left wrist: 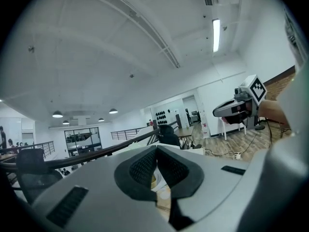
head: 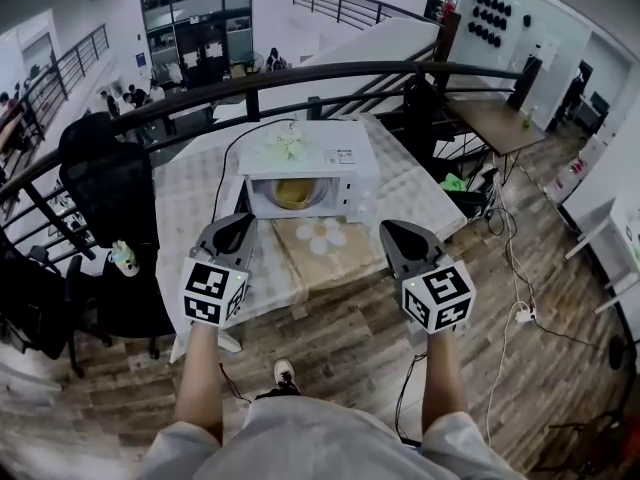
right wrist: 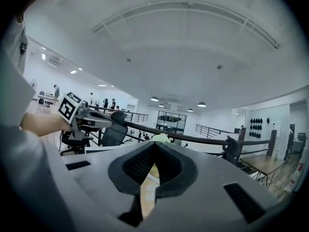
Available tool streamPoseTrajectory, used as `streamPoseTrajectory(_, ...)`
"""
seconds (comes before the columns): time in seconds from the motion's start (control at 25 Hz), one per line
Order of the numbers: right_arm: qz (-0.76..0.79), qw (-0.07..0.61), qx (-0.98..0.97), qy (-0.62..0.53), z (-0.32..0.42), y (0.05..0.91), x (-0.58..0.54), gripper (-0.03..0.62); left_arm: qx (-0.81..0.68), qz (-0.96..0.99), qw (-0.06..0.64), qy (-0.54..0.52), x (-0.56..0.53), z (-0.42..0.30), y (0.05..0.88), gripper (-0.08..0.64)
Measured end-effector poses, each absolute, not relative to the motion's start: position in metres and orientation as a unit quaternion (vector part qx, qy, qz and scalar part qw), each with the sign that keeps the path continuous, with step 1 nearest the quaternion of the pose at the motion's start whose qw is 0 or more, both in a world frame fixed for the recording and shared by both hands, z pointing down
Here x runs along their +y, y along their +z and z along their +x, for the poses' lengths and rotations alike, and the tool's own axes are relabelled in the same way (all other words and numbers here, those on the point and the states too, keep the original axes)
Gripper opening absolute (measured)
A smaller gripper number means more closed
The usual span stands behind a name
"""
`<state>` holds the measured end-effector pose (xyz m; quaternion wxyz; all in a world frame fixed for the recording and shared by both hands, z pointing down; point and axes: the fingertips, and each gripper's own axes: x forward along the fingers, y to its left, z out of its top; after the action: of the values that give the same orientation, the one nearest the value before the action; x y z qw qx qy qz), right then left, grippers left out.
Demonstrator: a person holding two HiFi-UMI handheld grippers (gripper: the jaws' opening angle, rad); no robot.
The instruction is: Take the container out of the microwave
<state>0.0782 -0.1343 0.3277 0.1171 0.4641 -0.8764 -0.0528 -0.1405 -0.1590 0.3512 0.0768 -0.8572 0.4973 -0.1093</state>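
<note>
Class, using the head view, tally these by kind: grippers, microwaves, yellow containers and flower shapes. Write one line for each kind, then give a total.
Grippers: 2, left gripper and right gripper
Microwave: 1
Yellow container: 1, inside the microwave
Flower shapes: 2, one on top of the microwave, one in front of it
Total: 6

No legible text — none anywhere

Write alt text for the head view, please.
A white microwave oven sits on a checked-cloth table, a yellow container visible inside. The grey left gripper and right gripper, both shut and empty, point toward it from the near side.
</note>
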Motion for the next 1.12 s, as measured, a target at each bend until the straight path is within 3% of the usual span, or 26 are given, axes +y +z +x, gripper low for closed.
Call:
streamPoseTrajectory(0.48, 0.480, 0.123, -0.868, -0.029, 0.055, 0.347, -0.255, 0.014, 0.487, -0.862, 0.058, -0.128, -0.277, -0.162, 0.371, 0.017)
streamPoseTrajectory(1.12, 0.386, 0.141, -0.912, 0.023, 0.083, 0.403, -0.381, 0.011, 0.503, -0.837, 0.006, -0.214, -0.374, -0.097, 0.441, 0.018)
